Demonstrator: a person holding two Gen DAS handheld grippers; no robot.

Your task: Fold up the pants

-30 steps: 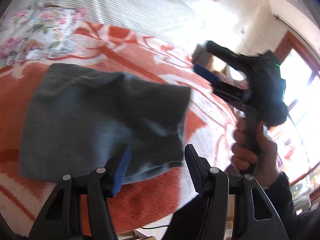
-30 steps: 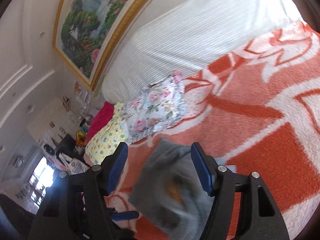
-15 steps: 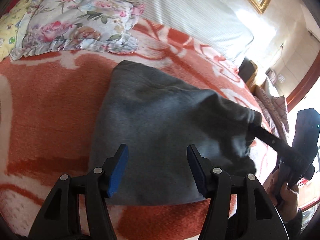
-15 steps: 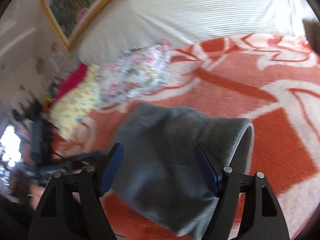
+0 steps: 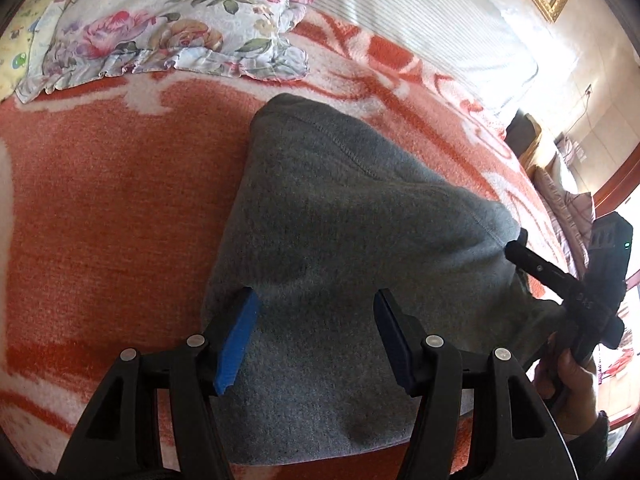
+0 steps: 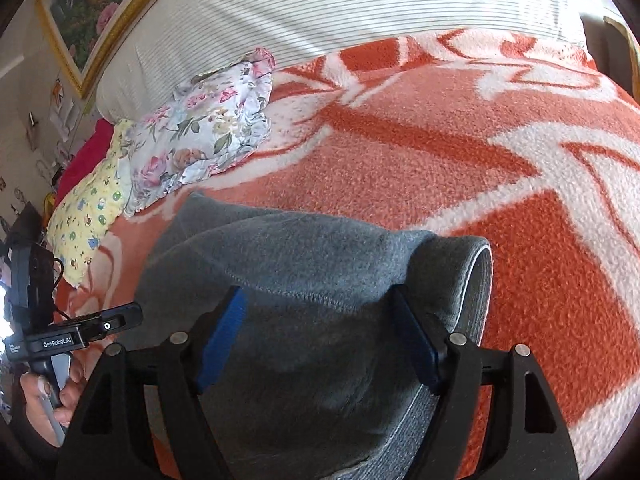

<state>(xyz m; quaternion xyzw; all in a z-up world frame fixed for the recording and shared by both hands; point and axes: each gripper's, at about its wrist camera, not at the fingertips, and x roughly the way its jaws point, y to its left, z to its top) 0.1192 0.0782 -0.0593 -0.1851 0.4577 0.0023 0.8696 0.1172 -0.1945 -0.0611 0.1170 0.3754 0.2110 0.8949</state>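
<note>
The grey fleece pants (image 5: 340, 220) lie in a folded bundle on the orange and white blanket (image 5: 100, 200). My left gripper (image 5: 314, 304) hovers open just over their near edge, with cloth under the gap and its blue pads apart from it. In the right wrist view the pants (image 6: 300, 248) show a ribbed waistband curling up at the right side. My right gripper (image 6: 316, 300) is open over them and nothing is pinched. Each gripper shows in the other's view: the right gripper (image 5: 520, 252) at the pants' right corner, the left gripper (image 6: 136, 316) at their left.
A floral pillow (image 5: 172, 24) and a yellow printed pillow (image 6: 88, 216) lie beyond the pants, toward the striped white headboard cushion (image 6: 340, 8). A framed painting (image 6: 88, 4) hangs above. The blanket (image 6: 500, 160) stretches far to the right. A hand (image 5: 568, 376) holds the right gripper's handle.
Both grippers have come down close over the pants, which settled from a blurred, lifted state into a bundle on the blanket. The right gripper's jaws stand wider than a second ago.
</note>
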